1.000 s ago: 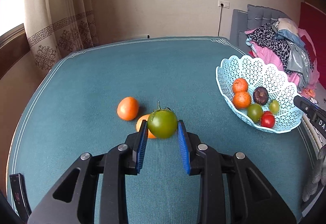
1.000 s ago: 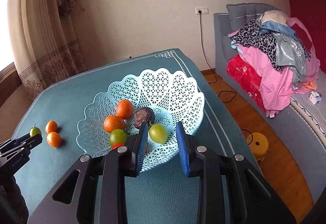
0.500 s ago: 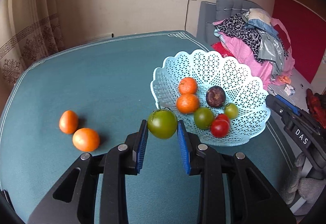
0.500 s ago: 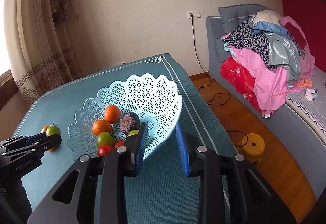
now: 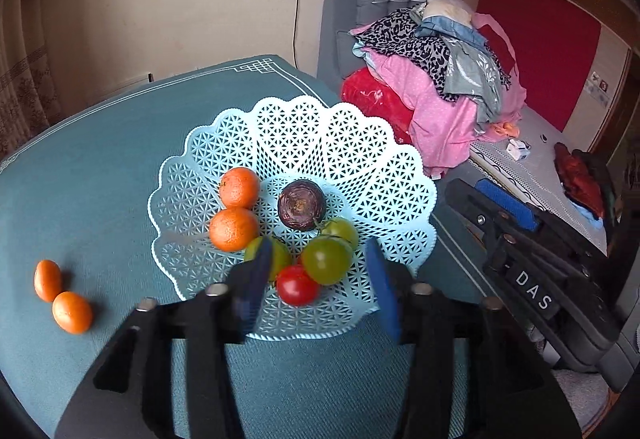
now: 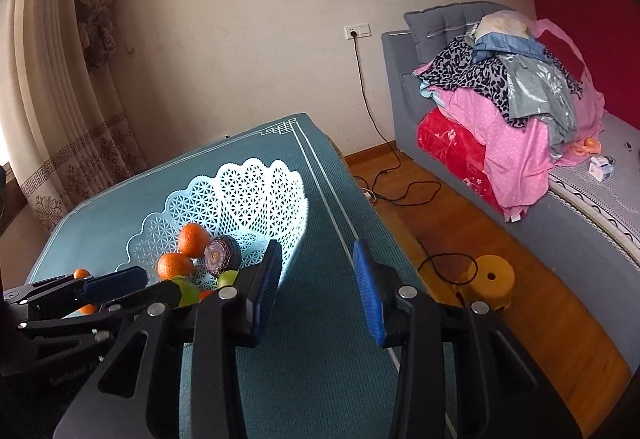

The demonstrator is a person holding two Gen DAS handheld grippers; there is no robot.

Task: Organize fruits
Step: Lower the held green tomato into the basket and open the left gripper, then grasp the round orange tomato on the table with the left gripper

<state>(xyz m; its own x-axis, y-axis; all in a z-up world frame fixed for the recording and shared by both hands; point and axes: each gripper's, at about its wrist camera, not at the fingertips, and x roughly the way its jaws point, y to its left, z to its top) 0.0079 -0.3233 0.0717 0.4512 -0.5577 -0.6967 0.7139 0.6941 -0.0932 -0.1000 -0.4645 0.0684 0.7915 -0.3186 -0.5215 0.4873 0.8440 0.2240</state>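
Observation:
A pale blue lattice basket (image 5: 320, 111) stands on the teal table. My left gripper (image 5: 318, 255) hangs over its near side, jaws opening. The green tomato (image 5: 327, 260) lies between them in the basket, free of both pads. Also in the basket are two oranges (image 5: 239, 187), a dark purple fruit (image 5: 301, 205), a red tomato (image 5: 297, 285) and other green tomatoes. Two oranges (image 5: 72, 312) lie on the cloth to the left. My right gripper (image 6: 316, 259) is over the cloth right of the basket (image 6: 256, 191), jaws opening, nothing between them.
The table's right edge (image 6: 332, 199) runs just beyond the basket. Past it are wooden floor, a yellow stool (image 6: 490, 279), a cable, and a grey sofa piled with clothes (image 6: 512, 87). Curtains (image 6: 52, 99) hang at the far left.
My left gripper carried the green tomato from beside the two oranges over to the basket and let it go. My right gripper drew back from the basket and its jaws widened.

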